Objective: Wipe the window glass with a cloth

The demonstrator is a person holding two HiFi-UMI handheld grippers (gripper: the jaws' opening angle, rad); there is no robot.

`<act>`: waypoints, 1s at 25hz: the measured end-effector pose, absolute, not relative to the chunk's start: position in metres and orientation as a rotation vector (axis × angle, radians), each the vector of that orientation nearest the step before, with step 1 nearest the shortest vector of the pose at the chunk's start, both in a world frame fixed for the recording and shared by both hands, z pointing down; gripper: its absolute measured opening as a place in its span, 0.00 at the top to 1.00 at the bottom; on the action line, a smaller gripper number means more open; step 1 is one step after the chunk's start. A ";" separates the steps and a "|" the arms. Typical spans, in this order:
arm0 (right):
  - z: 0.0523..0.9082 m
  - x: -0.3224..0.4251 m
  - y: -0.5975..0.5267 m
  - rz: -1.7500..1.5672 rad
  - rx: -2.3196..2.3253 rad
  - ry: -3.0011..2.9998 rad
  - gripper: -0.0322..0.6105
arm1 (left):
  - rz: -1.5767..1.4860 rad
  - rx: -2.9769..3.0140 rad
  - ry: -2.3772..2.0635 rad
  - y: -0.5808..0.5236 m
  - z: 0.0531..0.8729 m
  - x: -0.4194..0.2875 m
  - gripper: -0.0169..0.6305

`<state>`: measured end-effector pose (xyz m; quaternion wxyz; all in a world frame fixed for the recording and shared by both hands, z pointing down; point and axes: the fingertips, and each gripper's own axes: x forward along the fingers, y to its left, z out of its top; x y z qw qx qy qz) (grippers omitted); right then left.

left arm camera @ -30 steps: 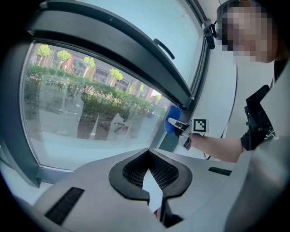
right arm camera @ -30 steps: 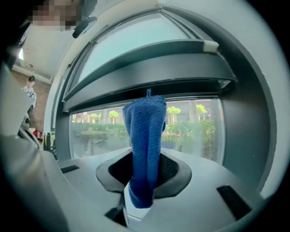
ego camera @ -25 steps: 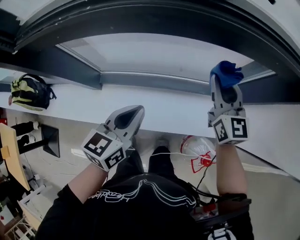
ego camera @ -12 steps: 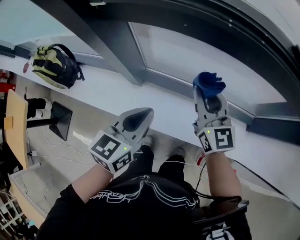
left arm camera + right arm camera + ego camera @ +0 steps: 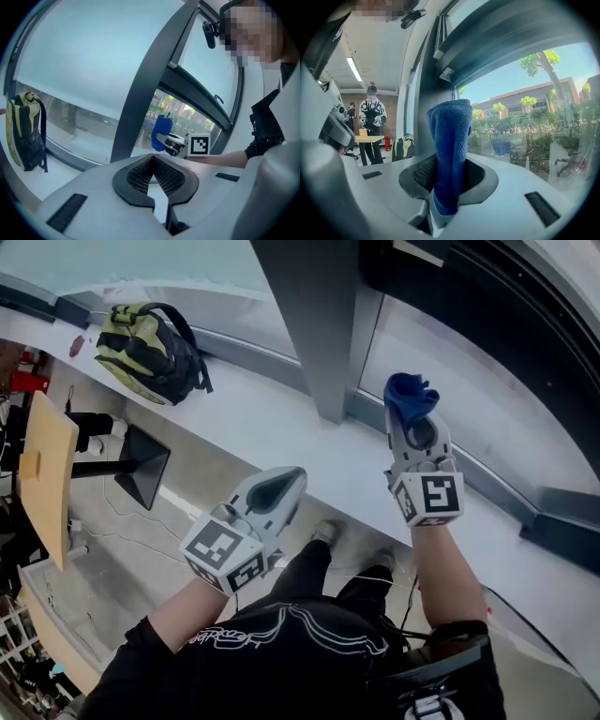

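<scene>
A blue cloth is bunched upright in my right gripper, which is shut on it and held up in front of the window glass to the right of a dark upright frame post. Through the glass I see trees and buildings. My left gripper hangs lower and nearer, above the white sill, its jaws closed together with nothing between them. From the left gripper view the cloth and right gripper show ahead by the post.
A green and black backpack lies on the sill at the left. A wooden table edge and a dark monitor stand sit on the floor at the left. A person stands far back in the room.
The head view has swung left: the frame post and backpack moved rightward into view. Both grippers keep about the same pose, the right still holding the cloth.
</scene>
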<state>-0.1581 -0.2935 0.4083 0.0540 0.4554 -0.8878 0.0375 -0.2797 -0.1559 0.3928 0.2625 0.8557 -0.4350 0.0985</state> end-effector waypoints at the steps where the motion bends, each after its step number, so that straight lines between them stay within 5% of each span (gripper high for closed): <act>1: 0.413 -0.164 -0.302 0.114 1.389 -2.693 0.81 | 0.273 2.308 -1.183 -0.156 0.395 -0.288 0.97; 10: 0.443 -0.185 -0.360 0.108 1.419 -2.622 0.81 | 0.276 2.279 -1.202 -0.166 0.411 -0.323 0.97; 25: 0.452 -0.122 -0.351 0.118 1.451 -2.576 0.81 | 0.304 2.310 -1.156 -0.181 0.417 -0.270 0.97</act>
